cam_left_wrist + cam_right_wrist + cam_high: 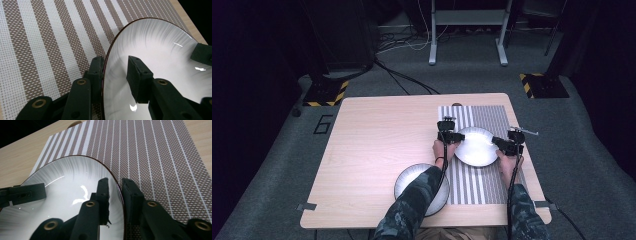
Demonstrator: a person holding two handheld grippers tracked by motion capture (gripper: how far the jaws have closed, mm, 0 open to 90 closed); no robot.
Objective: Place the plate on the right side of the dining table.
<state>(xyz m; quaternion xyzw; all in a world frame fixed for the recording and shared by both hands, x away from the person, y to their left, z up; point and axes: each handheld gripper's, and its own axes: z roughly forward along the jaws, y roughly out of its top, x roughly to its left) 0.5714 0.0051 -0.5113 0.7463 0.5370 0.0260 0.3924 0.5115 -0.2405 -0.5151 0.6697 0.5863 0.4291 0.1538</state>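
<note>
Two tools are working one plate from opposite sides, near the right middle of the high view, because a wide shallow dish is steadier when its rim is taken at two points. The left tool is straddling the plate's left rim: in the left gripper view one pad is lying outside the edge and the other is standing over the glazed inside with a clear gap, so its jaws are slack around the rim, not pinching. The right tool is sitting astride the right rim with a jaw on each side – the gap there looks thin, yet daylight seems to show beside the edge, so I judge it loosely open too. The plate is resting on the striped mat – probably its intended spot. A second plate is waiting on the bare counter at lower centre, partly under the left sleeve.
</note>
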